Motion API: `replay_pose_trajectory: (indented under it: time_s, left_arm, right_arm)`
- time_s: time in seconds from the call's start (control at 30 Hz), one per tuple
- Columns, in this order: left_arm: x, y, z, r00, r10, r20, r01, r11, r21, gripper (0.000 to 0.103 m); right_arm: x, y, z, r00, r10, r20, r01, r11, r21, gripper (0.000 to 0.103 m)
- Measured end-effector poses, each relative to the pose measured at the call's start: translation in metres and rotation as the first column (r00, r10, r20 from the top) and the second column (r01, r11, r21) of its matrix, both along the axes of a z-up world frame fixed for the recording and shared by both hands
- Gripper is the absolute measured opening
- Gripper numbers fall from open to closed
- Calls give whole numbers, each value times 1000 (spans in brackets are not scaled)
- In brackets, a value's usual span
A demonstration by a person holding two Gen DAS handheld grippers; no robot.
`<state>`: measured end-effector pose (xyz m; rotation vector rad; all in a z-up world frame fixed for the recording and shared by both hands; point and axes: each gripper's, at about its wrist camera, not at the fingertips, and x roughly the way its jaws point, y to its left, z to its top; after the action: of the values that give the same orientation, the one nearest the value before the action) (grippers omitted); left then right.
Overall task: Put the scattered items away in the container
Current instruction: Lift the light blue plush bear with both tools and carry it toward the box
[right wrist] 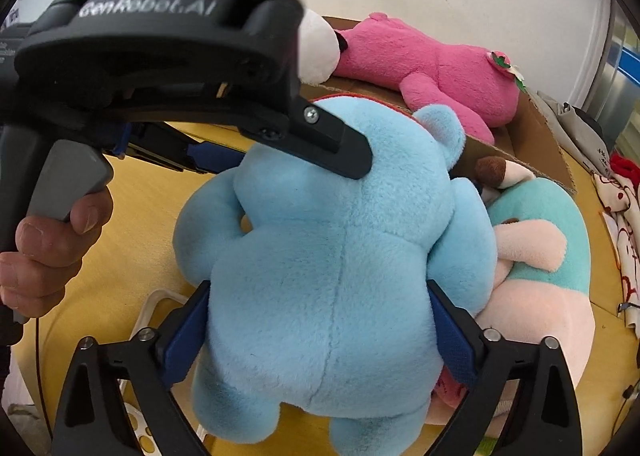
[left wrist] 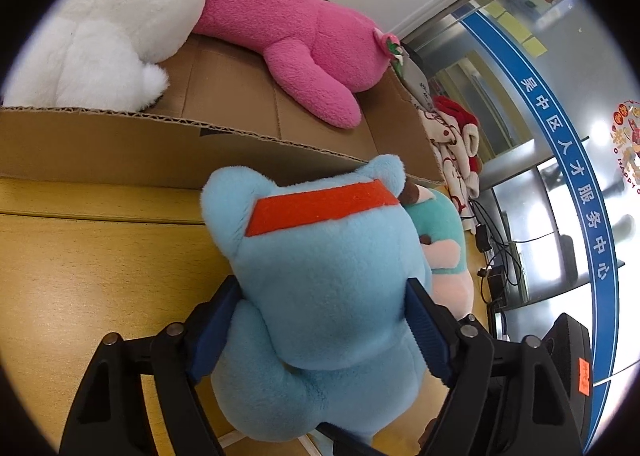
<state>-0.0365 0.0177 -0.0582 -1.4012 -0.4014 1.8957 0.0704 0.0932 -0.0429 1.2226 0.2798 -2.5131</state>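
A light blue plush toy point(left wrist: 320, 276) with an orange band on its head lies on the wooden table point(left wrist: 80, 256), just in front of an open cardboard box point(left wrist: 224, 96). My left gripper point(left wrist: 322, 288) has its blue pads pressed on both sides of the toy below the head. Lower down, my right gripper point(right wrist: 320, 292) clamps the toy's point(right wrist: 332, 256) body, a pad against each flank. In the right wrist view the left gripper point(right wrist: 304, 162) reaches in from the upper left. A pink plush point(left wrist: 288, 24) and a white plush point(left wrist: 120, 16) lie in the box.
A teal and pink plush point(right wrist: 552, 256) lies against the blue toy's right side. A person's hand point(right wrist: 52, 240) holds the left gripper's handle. White and red fabric point(left wrist: 456, 144) is heaped past the box's right end. A white perforated object point(right wrist: 144, 432) sits at the table's near edge.
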Motion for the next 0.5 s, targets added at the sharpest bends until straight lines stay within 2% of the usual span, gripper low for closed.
replay_pose_trajectory:
  time_s: [0.17, 0.4, 0.5]
  left_arm:
    - [6, 4, 11, 999, -22, -32, 22, 1000, -14, 64]
    - [9, 1, 19, 999, -27, -46, 26, 1000, -13, 55]
    - [11, -2, 28, 997, -29, -67, 29, 1000, 1, 54]
  right_arm:
    - [8, 5, 8, 1000, -22, -4, 22, 998, -57, 90]
    - [19, 9, 18, 999, -35, -18, 32, 992, -125, 84]
    - [23, 9, 25, 998, -36, -42, 30, 990, -136, 83]
